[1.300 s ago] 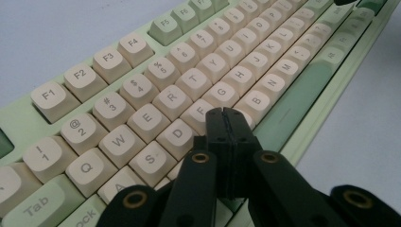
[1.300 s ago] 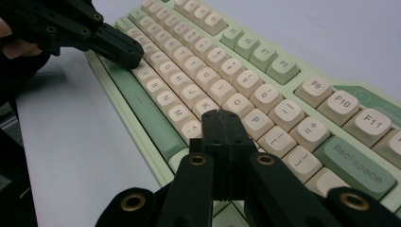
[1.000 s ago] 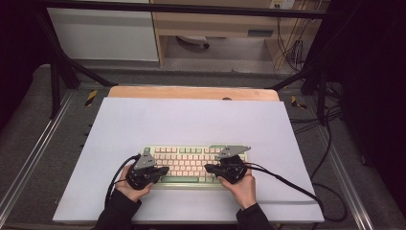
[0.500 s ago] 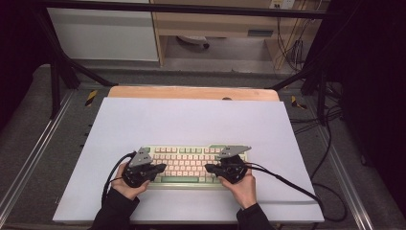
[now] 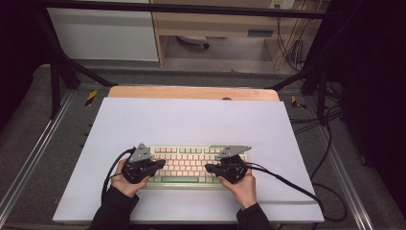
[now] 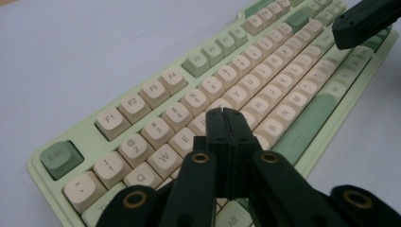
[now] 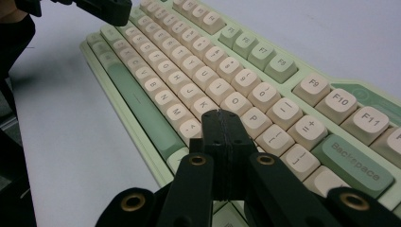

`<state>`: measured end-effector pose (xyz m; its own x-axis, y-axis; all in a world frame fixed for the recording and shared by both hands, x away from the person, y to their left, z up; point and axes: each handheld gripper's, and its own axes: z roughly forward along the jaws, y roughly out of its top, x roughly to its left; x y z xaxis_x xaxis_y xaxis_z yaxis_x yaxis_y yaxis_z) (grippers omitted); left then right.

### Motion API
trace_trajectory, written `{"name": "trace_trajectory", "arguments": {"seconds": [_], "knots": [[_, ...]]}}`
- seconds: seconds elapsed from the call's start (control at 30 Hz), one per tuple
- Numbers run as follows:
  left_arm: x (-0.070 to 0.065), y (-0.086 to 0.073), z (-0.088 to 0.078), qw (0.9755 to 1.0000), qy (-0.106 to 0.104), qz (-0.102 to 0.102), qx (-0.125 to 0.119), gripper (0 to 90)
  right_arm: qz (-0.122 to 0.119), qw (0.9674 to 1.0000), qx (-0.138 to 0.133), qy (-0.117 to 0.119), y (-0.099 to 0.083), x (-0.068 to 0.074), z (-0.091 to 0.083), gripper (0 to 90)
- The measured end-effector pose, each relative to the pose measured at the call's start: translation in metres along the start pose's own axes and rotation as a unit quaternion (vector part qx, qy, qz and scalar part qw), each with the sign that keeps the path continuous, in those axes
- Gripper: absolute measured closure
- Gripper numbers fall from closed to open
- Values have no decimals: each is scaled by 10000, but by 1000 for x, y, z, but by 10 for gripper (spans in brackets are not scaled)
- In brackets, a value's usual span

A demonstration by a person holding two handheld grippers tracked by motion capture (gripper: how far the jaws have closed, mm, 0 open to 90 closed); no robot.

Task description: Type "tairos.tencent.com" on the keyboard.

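The pale green mechanical keyboard with cream and sage keycaps lies flat on the white-covered counter, towards its near edge, between the person's two hands. The likeliest slip, as I judge it, is a wrong or doubled keystroke: each clenched tip is about as broad as a keycap, so coming down off-centre would press two neighbours at once, and a slanted push could nudge the board across the smooth sheet. The left tongs are clamped tight on nothing, hovering over the left letter rows. The right tongs are likewise clenched and empty, poised above the keys near P; whether either tip touches a keycap I cannot tell.
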<state>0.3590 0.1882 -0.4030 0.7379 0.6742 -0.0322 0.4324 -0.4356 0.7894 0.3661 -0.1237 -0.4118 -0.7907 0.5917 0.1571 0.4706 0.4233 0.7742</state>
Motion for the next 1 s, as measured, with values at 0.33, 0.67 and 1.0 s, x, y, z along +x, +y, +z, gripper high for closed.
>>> {"name": "trace_trajectory", "arguments": {"seconds": [0.33,0.67,1.0], "knots": [[10,4,12,9998,121,-111,106,898,4,10000,1,1,0,0,0,900],[11,1,25,9997,144,-83,185,898,5,10000,5,4,0,0,0,900],[12,-3,31,9995,169,-90,262,898,2,10000,-4,-1,0,0,-1,900]]}}
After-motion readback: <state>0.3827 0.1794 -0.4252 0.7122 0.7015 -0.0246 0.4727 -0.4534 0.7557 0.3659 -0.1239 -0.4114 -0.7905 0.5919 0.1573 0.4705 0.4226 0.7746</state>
